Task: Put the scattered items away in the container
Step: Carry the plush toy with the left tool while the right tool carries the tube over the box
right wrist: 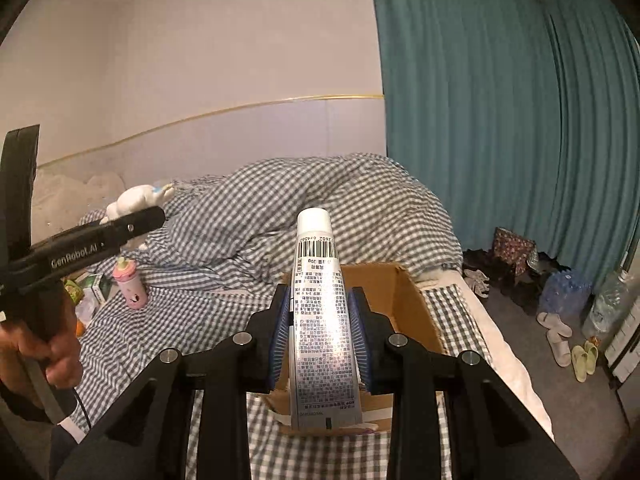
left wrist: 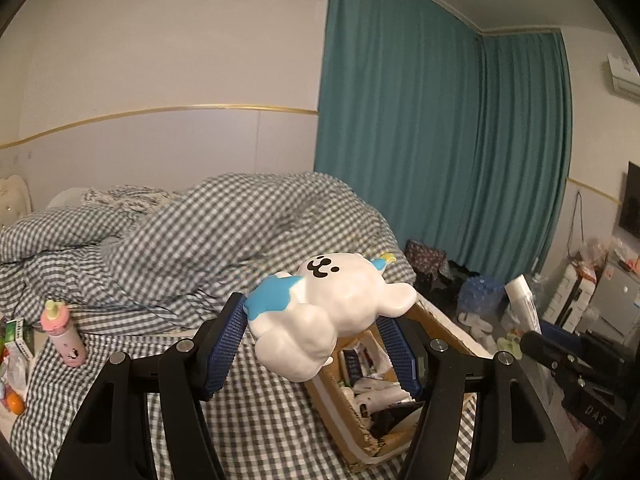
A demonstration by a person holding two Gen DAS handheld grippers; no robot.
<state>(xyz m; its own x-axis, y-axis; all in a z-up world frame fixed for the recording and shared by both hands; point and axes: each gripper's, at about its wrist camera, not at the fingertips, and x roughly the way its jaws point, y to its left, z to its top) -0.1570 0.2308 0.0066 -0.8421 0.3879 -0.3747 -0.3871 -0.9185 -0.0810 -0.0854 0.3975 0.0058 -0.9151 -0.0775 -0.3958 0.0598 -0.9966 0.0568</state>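
Your left gripper [left wrist: 316,334] clamps the white bear toy [left wrist: 332,312], with the cardboard box [left wrist: 436,328] just beyond and below its right finger. Your right gripper [right wrist: 320,334] pinches the upright tube [right wrist: 322,320], directly before that box [right wrist: 404,292].

A: What do my two wrist cameras count?

B: I see one white toy figure [left wrist: 332,312], one tube [right wrist: 324,320], one cardboard box [right wrist: 404,292] and one pink bottle [left wrist: 64,330].

A: And on the floor?

B: One pair of green slippers [right wrist: 584,360], one pair of pale slippers [right wrist: 554,332]. The box's contents I can't count.
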